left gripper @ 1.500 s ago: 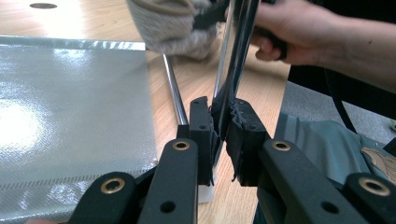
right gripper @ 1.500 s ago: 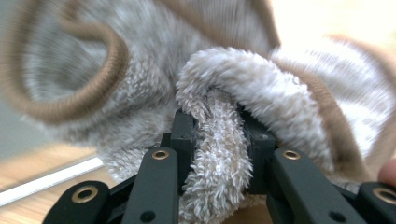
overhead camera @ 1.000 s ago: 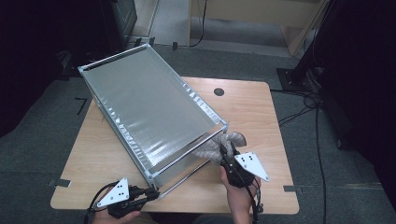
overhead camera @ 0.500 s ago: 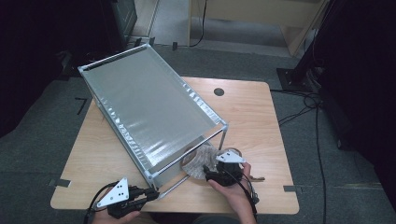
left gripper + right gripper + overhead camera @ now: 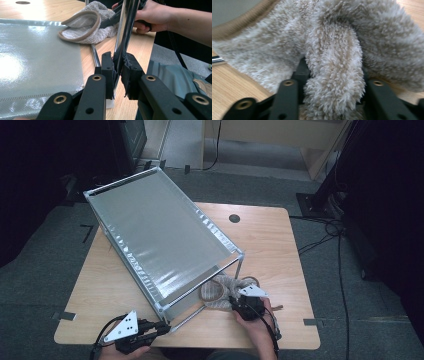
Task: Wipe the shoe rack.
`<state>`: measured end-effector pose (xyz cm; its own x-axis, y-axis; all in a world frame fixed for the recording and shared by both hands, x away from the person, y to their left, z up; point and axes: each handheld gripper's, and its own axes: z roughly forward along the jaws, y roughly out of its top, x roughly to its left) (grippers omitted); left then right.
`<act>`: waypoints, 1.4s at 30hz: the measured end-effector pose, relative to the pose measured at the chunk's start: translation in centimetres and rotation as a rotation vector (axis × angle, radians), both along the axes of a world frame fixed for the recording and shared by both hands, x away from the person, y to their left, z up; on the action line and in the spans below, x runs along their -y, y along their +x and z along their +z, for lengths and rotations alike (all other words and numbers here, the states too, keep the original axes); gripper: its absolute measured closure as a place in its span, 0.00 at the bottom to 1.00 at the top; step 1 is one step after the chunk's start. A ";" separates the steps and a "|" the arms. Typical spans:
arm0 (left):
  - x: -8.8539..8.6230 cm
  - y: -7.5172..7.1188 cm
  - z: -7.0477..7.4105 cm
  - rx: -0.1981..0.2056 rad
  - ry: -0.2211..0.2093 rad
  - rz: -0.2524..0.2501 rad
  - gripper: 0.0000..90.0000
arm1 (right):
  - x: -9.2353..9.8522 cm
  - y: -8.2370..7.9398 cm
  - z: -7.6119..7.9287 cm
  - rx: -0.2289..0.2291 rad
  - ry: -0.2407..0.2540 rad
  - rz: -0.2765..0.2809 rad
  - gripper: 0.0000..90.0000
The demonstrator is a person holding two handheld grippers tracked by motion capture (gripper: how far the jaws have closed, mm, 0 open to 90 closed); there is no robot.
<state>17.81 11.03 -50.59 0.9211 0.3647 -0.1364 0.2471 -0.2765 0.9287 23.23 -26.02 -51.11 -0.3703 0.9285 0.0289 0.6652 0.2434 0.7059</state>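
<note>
Wooden table on grey carpet, high view: silver rack tilted across it, left gripper at its near corner, right gripper at fluffy towel beside rack's open end; left gripper view: jaws clamped on chrome leg, towel lying at fabric edge; right gripper view: jaws just closing, pinching a towel fold; rack steadied, towel grasped, probably not yet placed inside.

The towel is fluffy beige terry cloth — rough-looped, with a smoother tan hem. The rack's frame is polished chrome tube, mirror-bright; its sling is a silvery woven fabric with a sheen. The bench is matt pale wood — the fingers dull black plastic.
</note>
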 end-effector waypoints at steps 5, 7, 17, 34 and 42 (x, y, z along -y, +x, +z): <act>0.0 0.0 0.0 -0.001 -0.001 -0.003 0.90 | -1.0 -0.3 1.8 0.077 -0.004 -0.012 0.76; 0.0 0.0 0.0 -0.001 -0.001 -0.004 0.90 | -1.2 -0.4 3.2 0.144 0.024 -0.023 0.76; 0.0 0.0 0.0 -0.003 -0.002 -0.004 0.90 | -1.1 -1.7 6.4 0.357 0.178 -0.062 0.74; -0.1 0.0 0.0 -0.002 0.002 -0.003 0.89 | -11.1 -2.5 0.1 0.098 0.029 0.283 0.72; -0.8 0.0 1.2 -0.011 -0.094 0.001 0.82 | -10.6 -2.2 -0.4 0.087 0.074 0.296 0.72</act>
